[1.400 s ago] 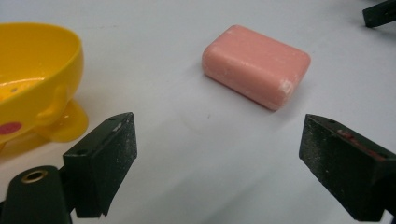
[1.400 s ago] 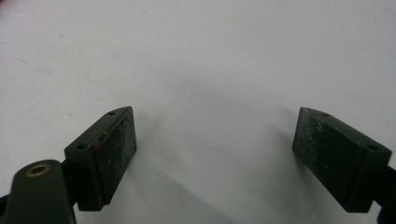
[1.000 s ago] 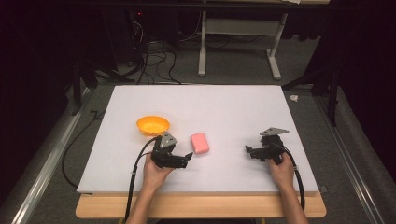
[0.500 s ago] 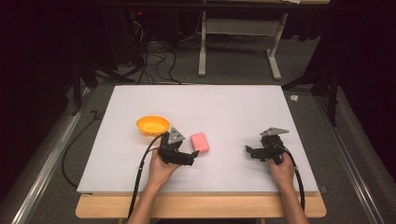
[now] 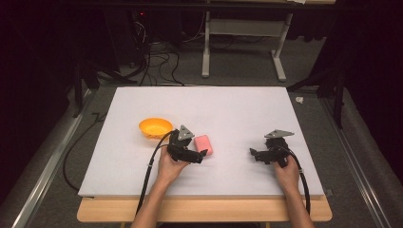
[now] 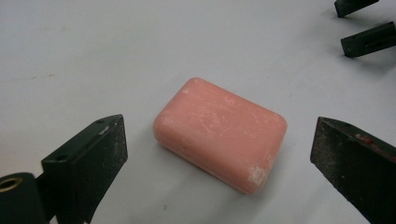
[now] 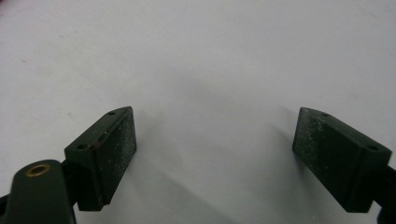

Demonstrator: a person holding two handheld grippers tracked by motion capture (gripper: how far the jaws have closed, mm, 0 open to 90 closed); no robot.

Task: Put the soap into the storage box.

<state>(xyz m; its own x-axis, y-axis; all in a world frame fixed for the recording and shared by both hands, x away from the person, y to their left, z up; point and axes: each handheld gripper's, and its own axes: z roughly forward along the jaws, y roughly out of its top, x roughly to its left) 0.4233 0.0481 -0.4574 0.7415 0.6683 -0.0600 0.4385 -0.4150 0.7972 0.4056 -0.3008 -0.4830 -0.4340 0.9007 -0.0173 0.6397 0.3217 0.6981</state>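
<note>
jaws on my left gripper [image 6: 219,154] stand wide apart, flanking the pink rectangular bar of soap [image 6: 220,133] without touching it. soap lies flat on the white table [image 5: 228,109], just right of the orange plastic bowl [image 5: 155,127]. my right gripper [image 7: 215,149], well right of the soap, gapes over bare table.

You have a white board [image 5: 237,109] lying in front of you on a wooden tabletop [image 5: 214,210], whose bare edge shows along the board's 6 o'clock side. An orange bowl [image 5: 155,128] stands upright on the board at about 9 o'clock from its centre. Beyond the board, at 11 o'clock, black cables [image 5: 157,61] lie tangled on the grey carpet [image 5: 237,71]. At 12 o'clock stand the legs of a white frame [image 5: 206,47]. A small white scrap [image 5: 299,99] lies on the floor at 2 o'clock, just beside the board's corner. A metal rail [image 5: 45,175] runs along the floor at 8 o'clock.
</note>
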